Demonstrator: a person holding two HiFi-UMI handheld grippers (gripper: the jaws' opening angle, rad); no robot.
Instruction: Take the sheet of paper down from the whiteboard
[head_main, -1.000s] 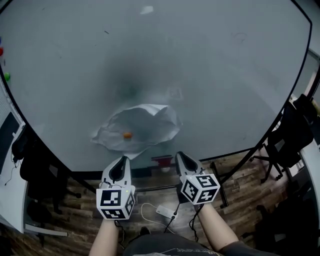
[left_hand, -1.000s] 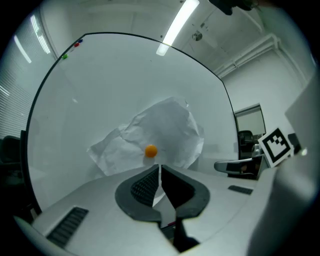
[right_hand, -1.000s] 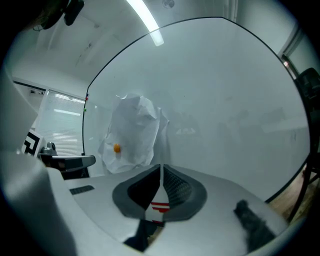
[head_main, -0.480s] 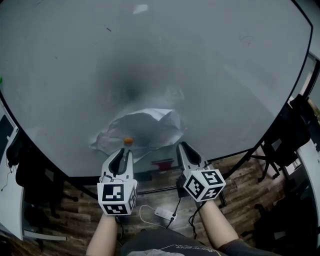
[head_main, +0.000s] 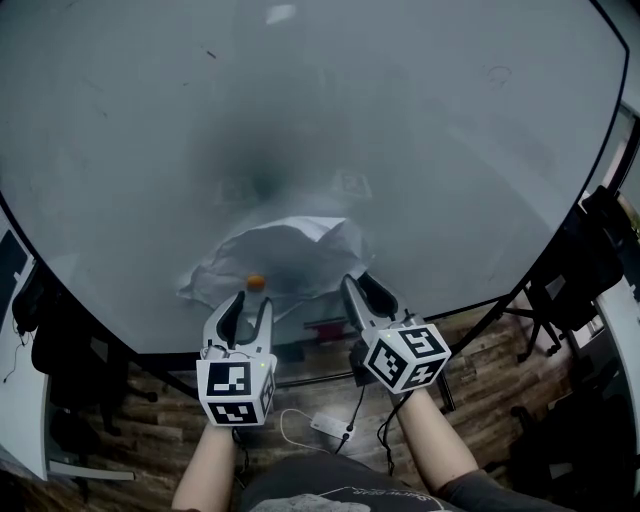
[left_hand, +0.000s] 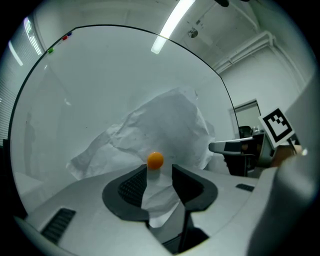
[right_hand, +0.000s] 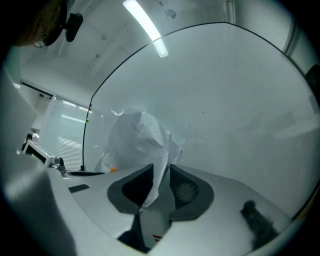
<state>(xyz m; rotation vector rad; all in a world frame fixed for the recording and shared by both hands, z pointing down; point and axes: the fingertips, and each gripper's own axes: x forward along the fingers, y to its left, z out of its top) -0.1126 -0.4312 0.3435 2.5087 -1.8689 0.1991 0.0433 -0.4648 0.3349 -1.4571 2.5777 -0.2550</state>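
Observation:
A crumpled white sheet of paper (head_main: 285, 250) hangs low on the whiteboard (head_main: 420, 120), pinned by a small orange magnet (head_main: 257, 282). My left gripper (head_main: 250, 304) points at the board just below the magnet. Its jaws are opening, and in the left gripper view the magnet (left_hand: 155, 160) sits right at the fingertips, over a paper flap (left_hand: 159, 192) that lies between the jaws untouched. My right gripper (head_main: 362, 285) is at the sheet's right edge. In the right gripper view it (right_hand: 160, 172) stands open with the paper's hanging edge (right_hand: 159, 165) in the gap between the pads.
The whiteboard's stand and a red object (head_main: 325, 325) sit below the board over a wooden floor. A white power strip with cables (head_main: 330, 422) lies near my feet. Black chairs (head_main: 580, 270) stand at right. Small coloured magnets (left_hand: 65, 36) cling to the board's upper left.
The left jaws went from shut to spread wide, and that gripper closed in on the magnet. The right gripper rose to the sheet's right edge, and its jaws now straddle it.

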